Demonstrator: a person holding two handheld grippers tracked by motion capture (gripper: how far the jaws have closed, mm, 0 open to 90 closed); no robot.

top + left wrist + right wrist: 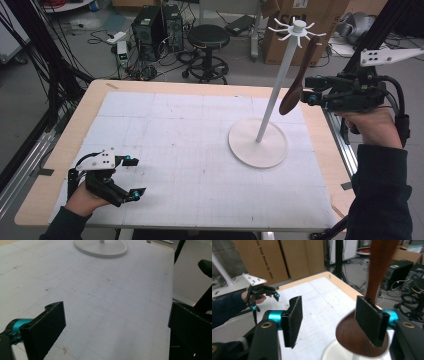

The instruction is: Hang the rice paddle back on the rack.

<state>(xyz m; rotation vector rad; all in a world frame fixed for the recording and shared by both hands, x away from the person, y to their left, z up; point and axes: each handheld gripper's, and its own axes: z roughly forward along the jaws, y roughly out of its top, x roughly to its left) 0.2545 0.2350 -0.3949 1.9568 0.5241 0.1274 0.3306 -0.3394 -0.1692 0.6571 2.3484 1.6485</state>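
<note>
Right gripper [309,90] sits at 3 o'clock of the table [60,150], raised beside the white stand [272,97], jaws apart; the brown wooden spoon [299,80] hangs from a hook at the stand's top, bowl end down. In the right gripper view the spoon bowl [352,337] lies against one pad, the other pad well clear of it, so no clamp. Left gripper [131,176] rests at 7 o'clock on the white gridded mat [190,150], jaws wide apart, nothing between them. Stand's round base [258,143] sits at 4 o'clock of mat centre. Readable writing: cardboard box [259,257] in the right gripper view reads "Your Hands by JAKA"; rest cut off. Other labels too small to read.
</note>
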